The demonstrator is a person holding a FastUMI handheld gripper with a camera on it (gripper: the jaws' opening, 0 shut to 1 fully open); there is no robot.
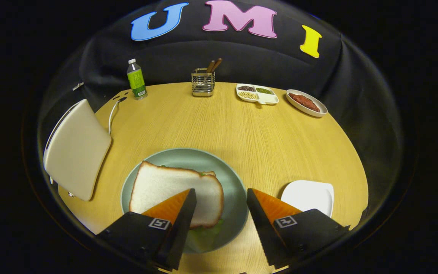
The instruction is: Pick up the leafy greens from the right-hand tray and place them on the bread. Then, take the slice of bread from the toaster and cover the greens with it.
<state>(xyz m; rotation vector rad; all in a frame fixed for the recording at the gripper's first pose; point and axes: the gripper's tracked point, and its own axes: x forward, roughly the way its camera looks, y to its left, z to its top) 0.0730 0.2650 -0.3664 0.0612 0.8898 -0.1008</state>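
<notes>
The tool [221, 198] hangs over the near edge of the round wooden surface [242, 129] with its two fingers spread wide apart and nothing between them. Right below and just ahead of it sits a grey-green plate [234, 190]. On that plate lies a slice of white bread [165, 186], and the leafy greens [205, 232] peek out from under the bread's near edge; the left finger hangs over the slice's near corner. Beside the plate, on its right, is a small white tray [310, 194], with the right finger overlapping its near corner. To the plate's left stands the cream-coloured toaster [76, 148], its cord [113, 112] trailing off behind it. Well beyond the plate, along the far rim, stand a green-labelled bottle [136, 79], a wire holder with utensils [203, 82], a divided dish of beans [257, 94] and an oval dish of something reddish [305, 102].
</notes>
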